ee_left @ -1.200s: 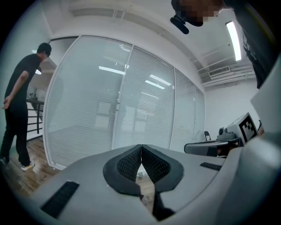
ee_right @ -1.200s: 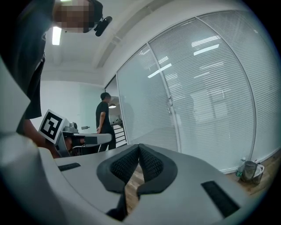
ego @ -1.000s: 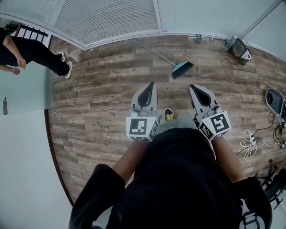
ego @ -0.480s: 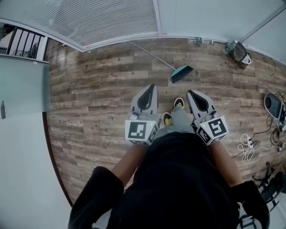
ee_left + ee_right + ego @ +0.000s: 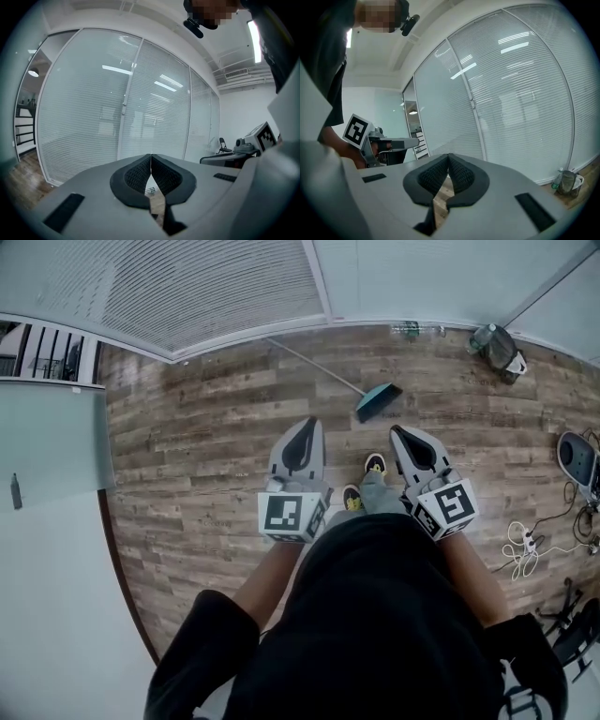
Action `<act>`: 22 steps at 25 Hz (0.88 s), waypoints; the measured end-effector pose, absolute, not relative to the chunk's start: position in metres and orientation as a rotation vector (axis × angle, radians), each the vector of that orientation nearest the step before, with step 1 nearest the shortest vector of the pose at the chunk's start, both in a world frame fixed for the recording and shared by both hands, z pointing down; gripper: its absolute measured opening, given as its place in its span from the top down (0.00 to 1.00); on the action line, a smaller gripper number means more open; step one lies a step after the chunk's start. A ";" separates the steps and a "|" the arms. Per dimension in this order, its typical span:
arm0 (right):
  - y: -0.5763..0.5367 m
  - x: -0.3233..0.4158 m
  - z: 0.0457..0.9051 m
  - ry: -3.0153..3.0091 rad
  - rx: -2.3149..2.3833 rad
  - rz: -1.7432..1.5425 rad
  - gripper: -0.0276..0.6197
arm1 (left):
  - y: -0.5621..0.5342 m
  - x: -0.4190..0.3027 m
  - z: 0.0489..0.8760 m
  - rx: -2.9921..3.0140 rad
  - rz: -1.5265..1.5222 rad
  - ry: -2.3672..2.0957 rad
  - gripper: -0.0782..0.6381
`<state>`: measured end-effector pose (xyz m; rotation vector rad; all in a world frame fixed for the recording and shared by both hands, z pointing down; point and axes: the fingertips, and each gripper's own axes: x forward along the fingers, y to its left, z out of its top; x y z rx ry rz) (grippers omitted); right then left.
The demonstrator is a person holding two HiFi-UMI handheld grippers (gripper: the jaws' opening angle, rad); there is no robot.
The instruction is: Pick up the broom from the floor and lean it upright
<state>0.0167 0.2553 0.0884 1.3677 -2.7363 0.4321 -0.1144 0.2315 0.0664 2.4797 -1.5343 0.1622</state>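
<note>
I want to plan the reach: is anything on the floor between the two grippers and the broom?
Nothing visible. Only bare wooden floor lies between the left gripper, the right gripper and the broom, which lies ahead by the glass wall.

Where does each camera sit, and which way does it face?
Head view: on the head, steeply down at floor and broom; torso, arms, left gripper, right gripper show.
Left gripper view: on left gripper, facing the blinds; its shut fingers show.
Right gripper view: on right gripper, facing the blinds; its shut fingers show.
Shared: both gripper views see the blinds and the other gripper.
</note>
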 end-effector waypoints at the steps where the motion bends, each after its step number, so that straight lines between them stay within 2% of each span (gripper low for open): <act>1: 0.250 0.022 0.088 -2.739 1.372 0.440 0.93 | 0.225 -0.109 0.066 2.481 0.162 -1.534 0.86; 8: 0.209 0.055 0.094 -2.774 1.391 0.445 0.93 | 0.190 -0.067 0.059 2.563 0.217 -1.524 0.86; 22: 0.165 0.077 0.099 -2.787 1.435 0.506 0.93 | 0.151 -0.051 0.057 2.556 0.219 -1.516 0.86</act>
